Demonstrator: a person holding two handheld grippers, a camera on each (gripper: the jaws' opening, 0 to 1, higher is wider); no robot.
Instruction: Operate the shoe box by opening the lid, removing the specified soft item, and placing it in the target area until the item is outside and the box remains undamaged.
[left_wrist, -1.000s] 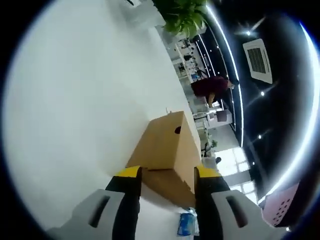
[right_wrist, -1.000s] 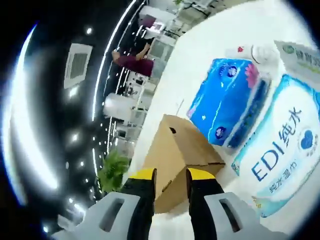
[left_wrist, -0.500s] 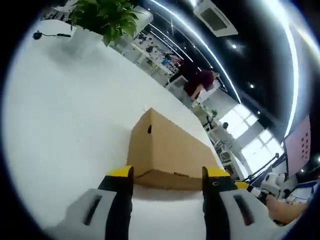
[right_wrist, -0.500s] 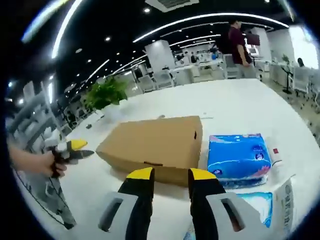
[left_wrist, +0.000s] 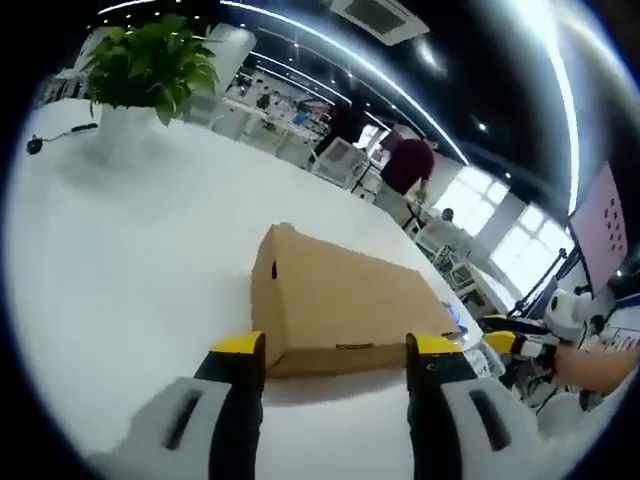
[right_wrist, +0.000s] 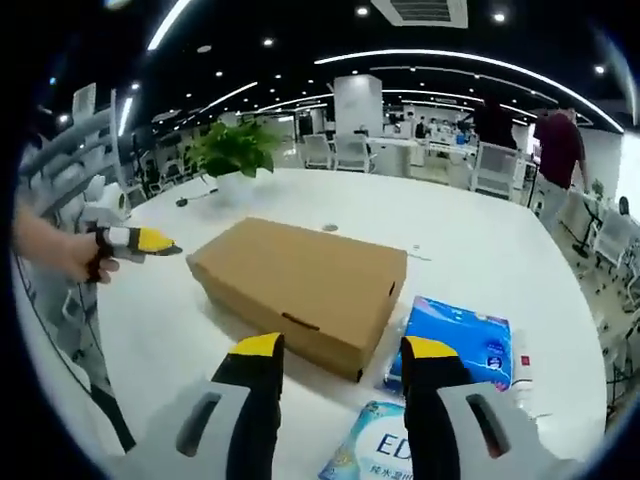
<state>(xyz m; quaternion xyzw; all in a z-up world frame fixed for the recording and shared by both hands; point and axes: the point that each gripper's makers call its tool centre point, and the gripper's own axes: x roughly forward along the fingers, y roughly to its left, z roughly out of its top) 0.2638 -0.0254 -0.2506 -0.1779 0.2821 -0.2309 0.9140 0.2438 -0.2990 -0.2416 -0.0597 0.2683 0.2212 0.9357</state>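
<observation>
The closed cardboard shoe box (right_wrist: 300, 290) lies on the white desk (left_wrist: 120, 250), a blue tissue pack (right_wrist: 455, 340) just beside it. Both the left gripper (left_wrist: 335, 350) and right gripper (right_wrist: 343, 352) hover wide open, empty. The lid looks light, thin and easily creased; lifting at its front edge seems safest.

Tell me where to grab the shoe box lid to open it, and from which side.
Grip the lid's front lip at the small tab notch on the long side of the shoe box facing the right gripper. Come from that near side, low, and lift upward. The lid lies shut and flat, and this edge looks the most reachable; the hinge side cannot be told.
</observation>
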